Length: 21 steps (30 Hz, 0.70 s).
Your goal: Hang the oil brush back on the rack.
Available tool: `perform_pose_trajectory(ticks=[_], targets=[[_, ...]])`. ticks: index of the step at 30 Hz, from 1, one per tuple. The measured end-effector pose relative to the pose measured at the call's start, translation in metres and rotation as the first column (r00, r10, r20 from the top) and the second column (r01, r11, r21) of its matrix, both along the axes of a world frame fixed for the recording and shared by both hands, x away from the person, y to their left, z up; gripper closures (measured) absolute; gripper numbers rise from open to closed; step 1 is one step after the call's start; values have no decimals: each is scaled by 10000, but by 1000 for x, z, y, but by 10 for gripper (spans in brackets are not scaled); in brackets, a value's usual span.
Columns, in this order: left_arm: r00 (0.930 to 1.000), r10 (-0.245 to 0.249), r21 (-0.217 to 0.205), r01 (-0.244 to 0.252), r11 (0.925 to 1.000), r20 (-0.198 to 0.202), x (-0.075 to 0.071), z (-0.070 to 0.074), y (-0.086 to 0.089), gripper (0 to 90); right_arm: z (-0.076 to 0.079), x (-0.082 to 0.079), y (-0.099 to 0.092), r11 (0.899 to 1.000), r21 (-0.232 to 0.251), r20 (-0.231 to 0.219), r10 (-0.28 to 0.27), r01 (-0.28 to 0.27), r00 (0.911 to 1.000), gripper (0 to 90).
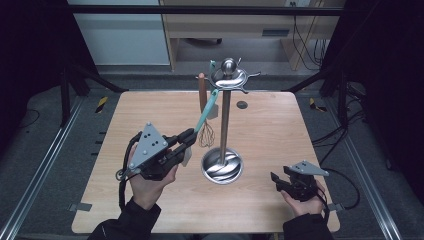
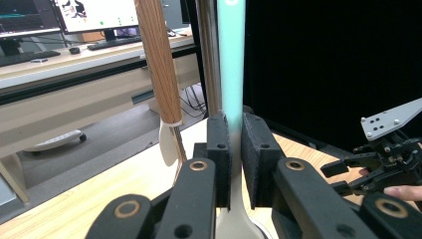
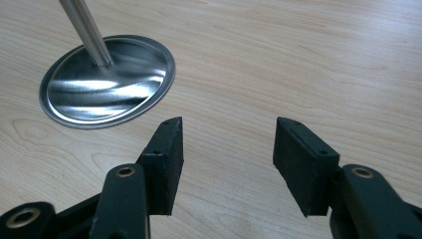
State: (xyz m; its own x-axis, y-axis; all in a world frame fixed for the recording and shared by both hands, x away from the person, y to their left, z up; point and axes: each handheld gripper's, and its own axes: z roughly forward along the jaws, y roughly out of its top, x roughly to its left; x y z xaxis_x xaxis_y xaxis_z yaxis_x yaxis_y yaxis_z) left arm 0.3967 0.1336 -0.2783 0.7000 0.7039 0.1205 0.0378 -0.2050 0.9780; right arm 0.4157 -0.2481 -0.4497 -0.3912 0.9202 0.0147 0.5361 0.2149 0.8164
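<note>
Teal silicone forms the handle of the spatula (image 2: 232,64), which is clamped between the closed jaws of the left gripper (image 2: 236,149) low on the handle, just above the pale blade. In the high view the spatula (image 1: 207,107) slants up from the left gripper (image 1: 187,137) to the hook ring at the top of the steel utensil stand (image 1: 223,120), so its upper end probably hangs there.

Handling estimate: light, with a slightly rubbery, non-slip handle; the blade is likely flexible, so grip the stiffer handle as shown.

The right gripper (image 3: 226,154) hovers low over the wooden surface (image 3: 308,55) beside the stand's round base, jaws wide apart and empty.

Farther back, a wood-handled utensil (image 2: 158,59) and a whisk (image 1: 206,135) hang just beside the spatula; lifting it clear may knock them.
</note>
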Motion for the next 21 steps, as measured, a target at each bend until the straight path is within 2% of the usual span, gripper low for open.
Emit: perform_pose_trajectory(ticks=[10, 21], targets=[[9998, 184, 27, -184, 9998, -20, 5, -5, -8, 824, 0, 0, 0, 10000, -14, -7, 6, -6, 10000, 462], [9995, 201, -283, -208, 9994, -231, 15, -13, -19, 822, 0, 0, 0, 10000, -29, -1, 37, -37, 10000, 461]])
